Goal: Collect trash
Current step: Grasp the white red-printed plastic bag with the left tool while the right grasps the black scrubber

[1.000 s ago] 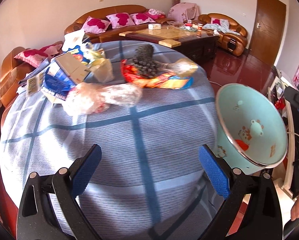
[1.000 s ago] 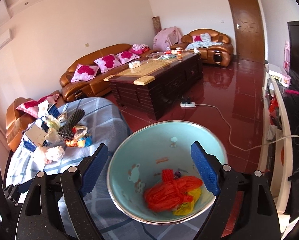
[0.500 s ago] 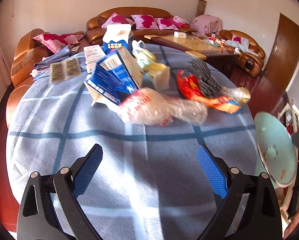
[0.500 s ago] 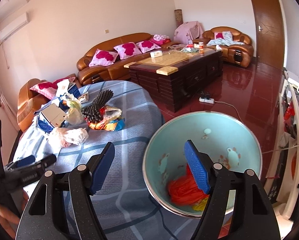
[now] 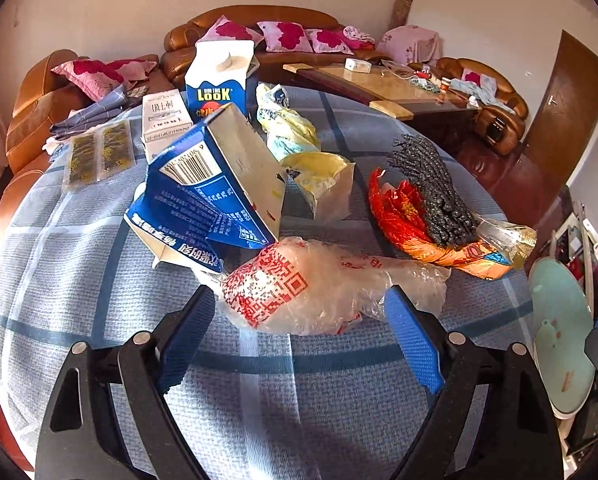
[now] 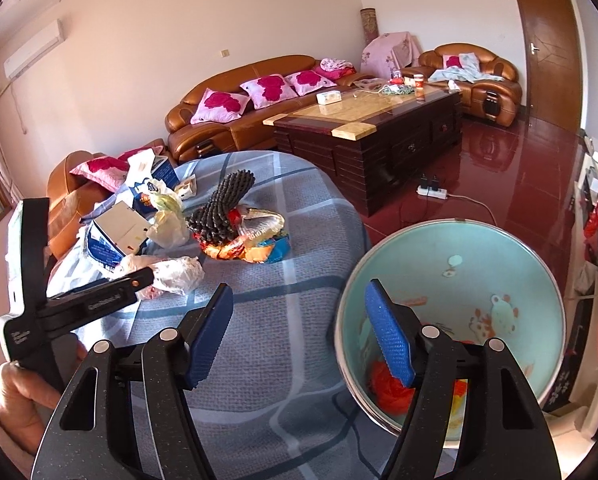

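A crumpled clear plastic bag with red print (image 5: pixel 319 292) lies on the blue checked tablecloth (image 5: pixel 99 280). My left gripper (image 5: pixel 299 336) is open, its blue pads either side of the bag's near end, not closed on it. It shows in the right wrist view (image 6: pixel 139 280) beside the same bag (image 6: pixel 175 274). My right gripper (image 6: pixel 299 340) is open and empty, above the cloth beside a teal bin (image 6: pixel 499 264) holding orange and yellow trash (image 6: pixel 391 392). The bin's rim shows at the table's right edge (image 5: pixel 559 340).
Behind the bag lie a crushed blue carton (image 5: pixel 211 192), a yellow wrapper (image 5: pixel 323 180), an upright milk carton (image 5: pixel 219 80), a white box (image 5: pixel 165 118), and a red-orange wrapper (image 5: pixel 411 224) under a dark grey bundle (image 5: pixel 431 188). Sofas and a coffee table (image 6: pixel 371 128) stand beyond.
My left gripper moved forward to the clear plastic bag, which now sits between its pads. My right gripper shifted left, so the bin now lies to its right.
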### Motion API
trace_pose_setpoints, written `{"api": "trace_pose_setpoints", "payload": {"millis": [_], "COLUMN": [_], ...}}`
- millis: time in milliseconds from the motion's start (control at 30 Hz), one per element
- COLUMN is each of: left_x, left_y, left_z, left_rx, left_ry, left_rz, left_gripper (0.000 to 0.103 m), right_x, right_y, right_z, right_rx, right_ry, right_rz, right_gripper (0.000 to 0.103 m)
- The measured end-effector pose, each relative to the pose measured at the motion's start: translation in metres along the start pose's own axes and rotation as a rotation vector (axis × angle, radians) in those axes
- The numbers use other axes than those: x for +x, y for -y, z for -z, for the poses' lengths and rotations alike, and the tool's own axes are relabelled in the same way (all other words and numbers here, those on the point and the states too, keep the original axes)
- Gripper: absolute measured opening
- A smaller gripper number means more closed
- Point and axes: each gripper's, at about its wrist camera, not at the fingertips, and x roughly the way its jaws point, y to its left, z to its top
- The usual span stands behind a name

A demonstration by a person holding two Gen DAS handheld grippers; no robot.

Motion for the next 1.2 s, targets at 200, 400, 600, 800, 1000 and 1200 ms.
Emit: {"api": "trace_pose_setpoints", "payload": {"millis": [200, 400, 600, 800, 1000, 1200], "left_x": [0.009, -0.005, -0.040, -0.075, -0.088, -0.102], "left_y": [-0.007, -0.014, -0.029, -0.054, -0.092, -0.129], "left_z": [0.000, 0.012, 0.024, 0.024, 0.028, 0.025], "left_rx": [-0.019, -0.006, -0.015, -0.023, -0.087, -0.150], "left_ry": [-0.047, -0.024, 0.026, 0.113, 0.133, 0.171], "left_rz": [0.042, 0.035, 0.038, 0.009, 0.016, -0.029], "left_gripper": [0.048, 0.039, 0.039, 0.039, 0.039, 0.039], "right_x": [0.005, 0.008, 0.021, 0.066, 0.116, 0.155], "right_y": [-0.010, -0.020, -0.035, -0.057, -0.074, -0.079], "right_z": [-0.005, -0.014, -0.037, -0.058, -0.063, -0.058], "right_rx": [-0.010, -0.032, -0.046, -0.035, -0.045, -0.046], "right_ry": [0.000, 0.014, 0.036, -0.013, -0.099, -0.192], "right_rz": [-0.011, -0.018, -0.038, -0.083, -0.067, -0.042], "right_gripper": [0.068, 0.064, 0.061, 0.061, 0.061, 0.032]}}
